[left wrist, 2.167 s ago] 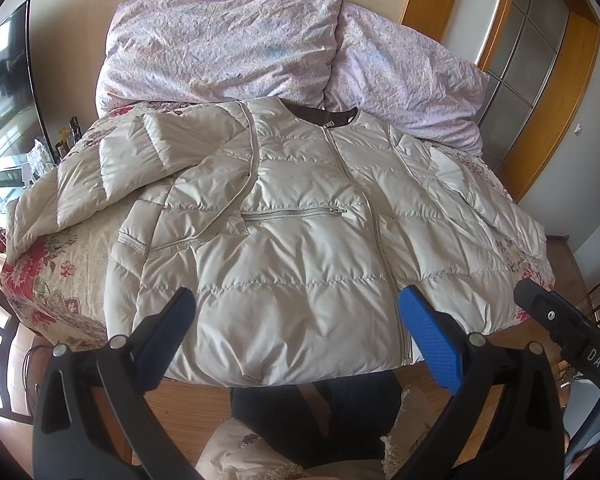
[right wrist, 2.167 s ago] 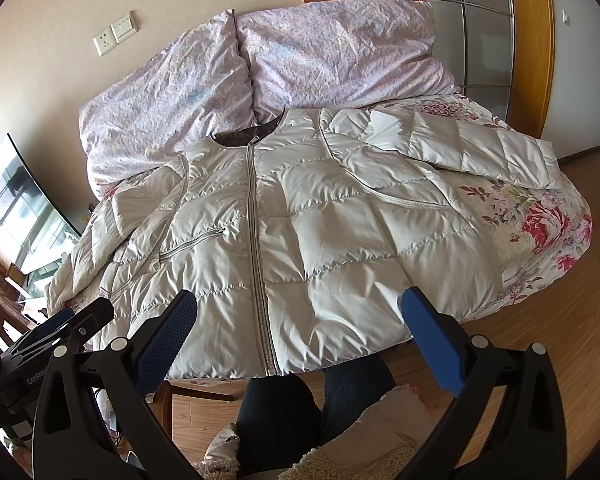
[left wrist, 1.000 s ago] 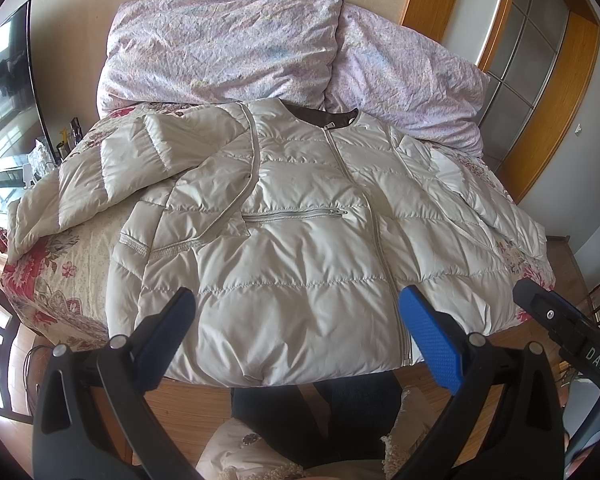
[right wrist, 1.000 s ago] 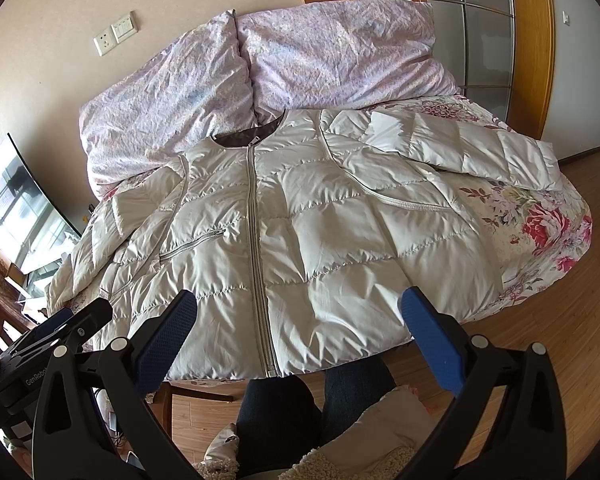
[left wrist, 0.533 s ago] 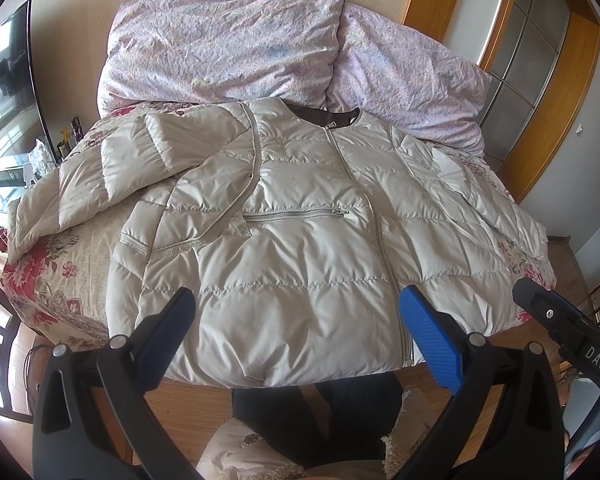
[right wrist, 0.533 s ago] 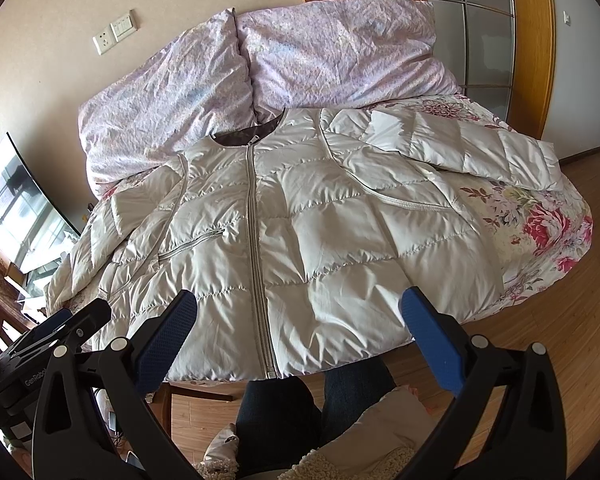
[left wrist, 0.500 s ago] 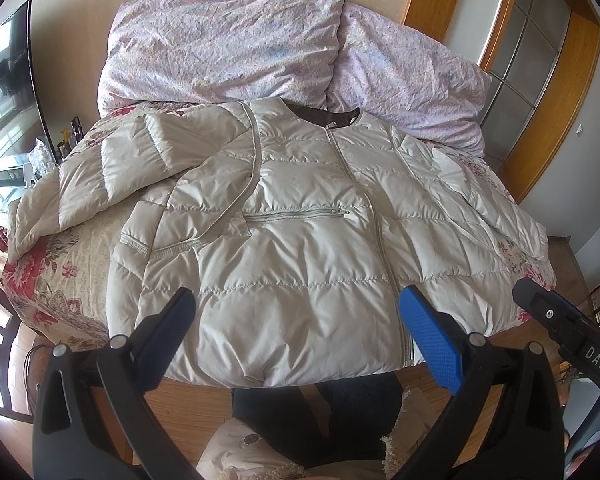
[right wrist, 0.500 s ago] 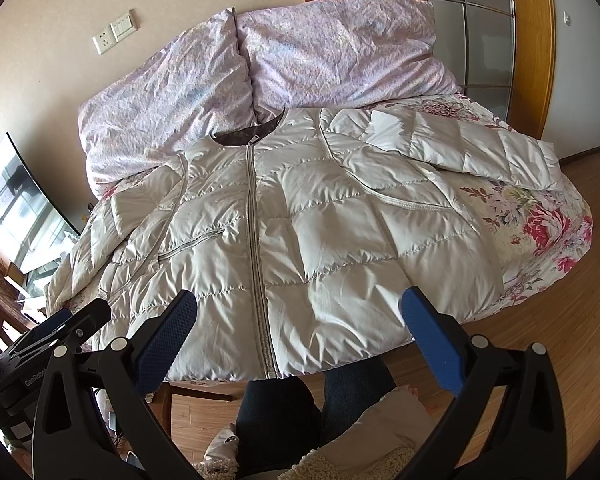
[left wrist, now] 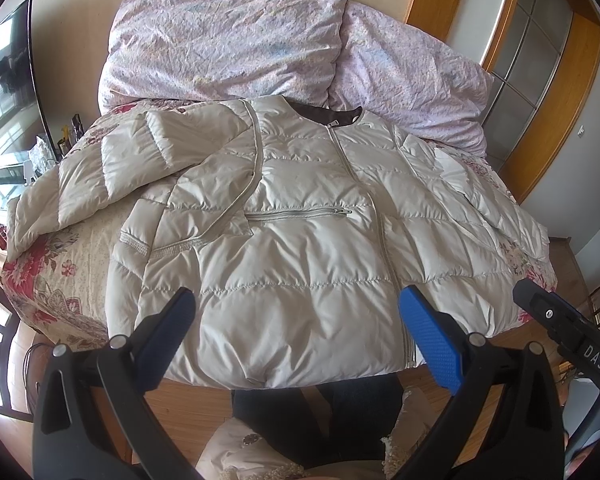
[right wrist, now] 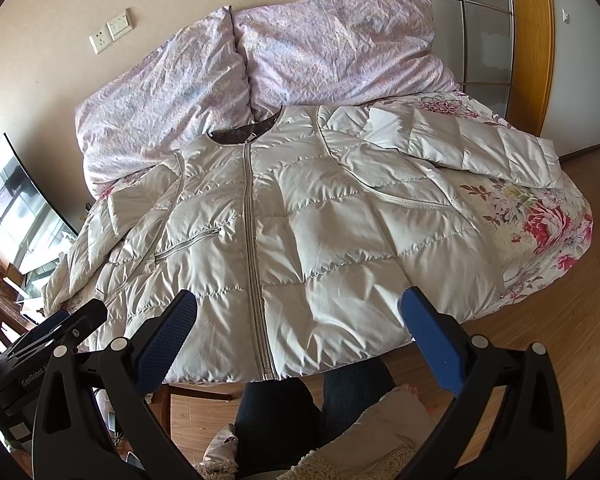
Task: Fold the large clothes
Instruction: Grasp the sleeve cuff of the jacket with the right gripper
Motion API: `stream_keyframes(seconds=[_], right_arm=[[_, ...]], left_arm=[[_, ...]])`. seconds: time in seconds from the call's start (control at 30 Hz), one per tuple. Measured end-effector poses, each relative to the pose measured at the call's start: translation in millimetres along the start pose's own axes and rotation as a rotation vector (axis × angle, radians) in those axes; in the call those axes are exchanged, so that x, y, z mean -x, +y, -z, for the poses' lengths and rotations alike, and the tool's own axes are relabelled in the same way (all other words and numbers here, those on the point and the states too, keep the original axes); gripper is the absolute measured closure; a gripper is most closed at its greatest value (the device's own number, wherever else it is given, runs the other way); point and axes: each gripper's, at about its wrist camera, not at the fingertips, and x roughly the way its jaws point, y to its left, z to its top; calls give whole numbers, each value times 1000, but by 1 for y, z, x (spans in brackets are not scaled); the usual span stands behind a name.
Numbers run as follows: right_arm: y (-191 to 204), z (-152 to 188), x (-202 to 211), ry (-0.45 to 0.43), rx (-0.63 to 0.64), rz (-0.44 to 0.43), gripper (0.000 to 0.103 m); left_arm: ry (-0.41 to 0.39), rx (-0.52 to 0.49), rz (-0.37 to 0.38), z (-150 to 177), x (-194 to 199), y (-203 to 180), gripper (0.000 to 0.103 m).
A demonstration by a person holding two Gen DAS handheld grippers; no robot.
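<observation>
A pale cream quilted puffer jacket (left wrist: 300,240) lies front-up and zipped shut, spread flat across the bed (left wrist: 56,280). Its dark-lined collar points toward the pillows (left wrist: 228,44), its hem overhangs the bed's near edge, and both sleeves spread outward to the bed's sides.

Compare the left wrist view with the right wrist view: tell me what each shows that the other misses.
Only the left wrist view shows the left gripper, open. Only the right wrist view shows the wall sockets and the right gripper, open. Both show the white puffer jacket spread on the floral bed, zipped, below two lilac pillows.
</observation>
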Motion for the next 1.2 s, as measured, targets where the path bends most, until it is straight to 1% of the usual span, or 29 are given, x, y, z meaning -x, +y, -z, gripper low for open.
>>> stream_keyframes(seconds=[0.27, 0.53, 0.63, 0.73, 0.83, 0.9, 0.93, 1.0, 1.07, 1.13, 1.17, 1.2], right_arm=[[-4, -2, -5, 6, -3, -1, 1], [-17, -11, -23, 19, -38, 13, 1], [-28, -16, -31, 6, -58, 25, 1], [-44, -24, -39, -38, -81, 17, 1], [-69, -33, -46, -100, -126, 25, 1], [-92, -43, -54, -117, -170, 60, 1], [-106, -48, -58, -113, -204, 78, 1], [-139, -57, -67, -106, -297, 84, 1], [-174, -62, -73, -103, -409, 96, 1], [-210, -67, -78, -110, -518, 119, 10], [-230, -69, -80, -113, -575, 131, 13], [-243, -70, -82, -113, -618, 145, 18]], left_arm=[[5, 2, -6, 0, -5, 1, 2], [15, -2, -38, -7, -18, 2, 2], [29, -1, -48, -10, -27, 2, 2], [55, 6, -45, -15, -38, 5, 2], [81, 13, -45, -19, -52, 8, 2], [99, 18, -37, -22, -61, 10, 2], [109, 20, -34, -24, -66, 11, 2], [128, 25, -26, -27, -76, 14, 2], [148, 34, 2, -29, -85, 16, 2], [171, 45, 37, -32, -95, 18, 2], [181, 48, 54, -33, -100, 19, 2], [190, 51, 68, -33, -104, 19, 2]])
